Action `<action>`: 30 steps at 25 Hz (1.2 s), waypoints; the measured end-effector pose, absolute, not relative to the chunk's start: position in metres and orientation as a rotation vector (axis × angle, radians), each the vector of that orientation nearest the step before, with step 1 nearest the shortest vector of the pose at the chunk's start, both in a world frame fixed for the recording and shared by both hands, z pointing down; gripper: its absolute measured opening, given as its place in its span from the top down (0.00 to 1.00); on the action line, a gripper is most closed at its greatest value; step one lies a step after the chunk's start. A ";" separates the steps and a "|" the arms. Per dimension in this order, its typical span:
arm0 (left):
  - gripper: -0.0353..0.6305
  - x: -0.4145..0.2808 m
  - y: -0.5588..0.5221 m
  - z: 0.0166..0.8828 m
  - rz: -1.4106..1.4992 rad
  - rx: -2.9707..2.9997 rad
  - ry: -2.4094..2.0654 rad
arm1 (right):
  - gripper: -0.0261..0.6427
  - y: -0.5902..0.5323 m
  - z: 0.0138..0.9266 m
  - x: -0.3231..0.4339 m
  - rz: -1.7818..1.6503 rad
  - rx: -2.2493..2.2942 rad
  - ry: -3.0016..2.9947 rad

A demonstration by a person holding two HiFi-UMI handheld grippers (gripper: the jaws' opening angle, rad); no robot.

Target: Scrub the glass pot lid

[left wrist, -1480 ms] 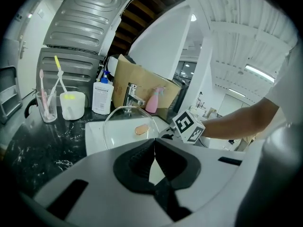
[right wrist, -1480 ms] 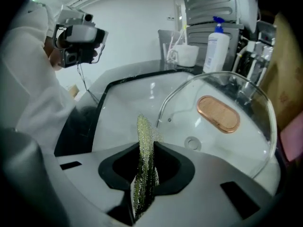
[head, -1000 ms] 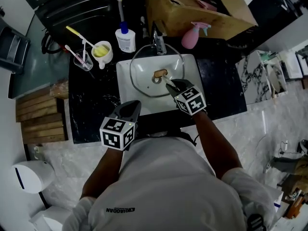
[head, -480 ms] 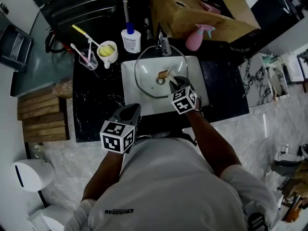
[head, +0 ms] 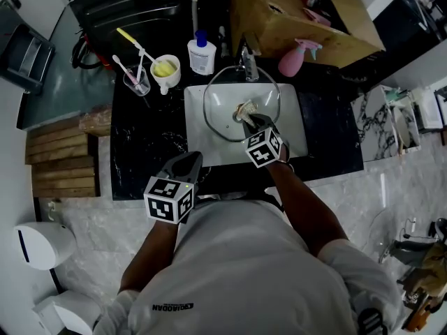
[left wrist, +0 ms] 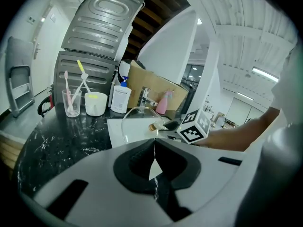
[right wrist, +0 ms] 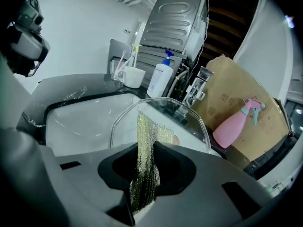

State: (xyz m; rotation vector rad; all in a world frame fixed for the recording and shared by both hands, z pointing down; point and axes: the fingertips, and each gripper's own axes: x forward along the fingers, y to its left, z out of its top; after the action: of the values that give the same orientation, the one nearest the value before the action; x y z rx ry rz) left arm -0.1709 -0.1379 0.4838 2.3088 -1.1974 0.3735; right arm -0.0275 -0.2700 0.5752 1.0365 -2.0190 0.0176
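The glass pot lid (head: 222, 112) lies in the white sink (head: 202, 147), its brown knob half covered. My right gripper (head: 246, 119) reaches over the lid's middle, shut on a yellow-green mesh scrub cloth (head: 246, 108). In the right gripper view the cloth (right wrist: 146, 134) stands up between the closed jaws of that gripper (right wrist: 144, 151), with the lid (right wrist: 189, 122) just beyond. My left gripper (head: 188, 162) hangs at the counter's near edge, left of the sink. In the left gripper view it (left wrist: 154, 151) is shut with nothing in it, and the lid (left wrist: 135, 115) lies ahead.
A faucet (head: 249, 67) stands behind the sink. A pink spray bottle (head: 291, 60) and a cardboard box (head: 293, 12) are at the back right. A white soap bottle (head: 201, 54), a white cup (head: 166, 70) and a glass with toothbrushes (head: 137, 80) sit at the back left on the black counter.
My right gripper has moved with the cloth a little farther across the lid, onto the knob. The left gripper has stayed put.
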 end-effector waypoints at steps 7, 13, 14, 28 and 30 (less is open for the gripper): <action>0.92 -0.176 -0.133 0.485 0.371 2.306 -1.199 | 0.81 -0.265 0.578 -0.043 0.020 1.001 -2.035; 0.92 -0.175 -0.131 0.485 0.361 2.308 -1.195 | 0.82 -0.259 0.578 -0.050 0.022 0.959 -2.046; 0.92 -0.175 -0.130 0.485 0.360 2.308 -1.195 | 0.82 -0.258 0.578 -0.052 0.022 0.949 -2.049; 0.92 -0.154 -0.124 0.482 0.375 2.355 -1.139 | 0.82 -0.229 0.552 -0.053 0.036 0.919 -2.110; 0.92 -0.148 -0.124 0.480 0.374 2.366 -1.137 | 0.82 -0.223 0.543 -0.048 0.054 0.938 -2.129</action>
State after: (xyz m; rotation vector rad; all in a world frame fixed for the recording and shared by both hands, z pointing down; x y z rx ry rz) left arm -0.1483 -0.1243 0.4801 2.3659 -1.1373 0.3742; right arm -0.0479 -0.2233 0.5434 0.9381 -2.1288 0.0545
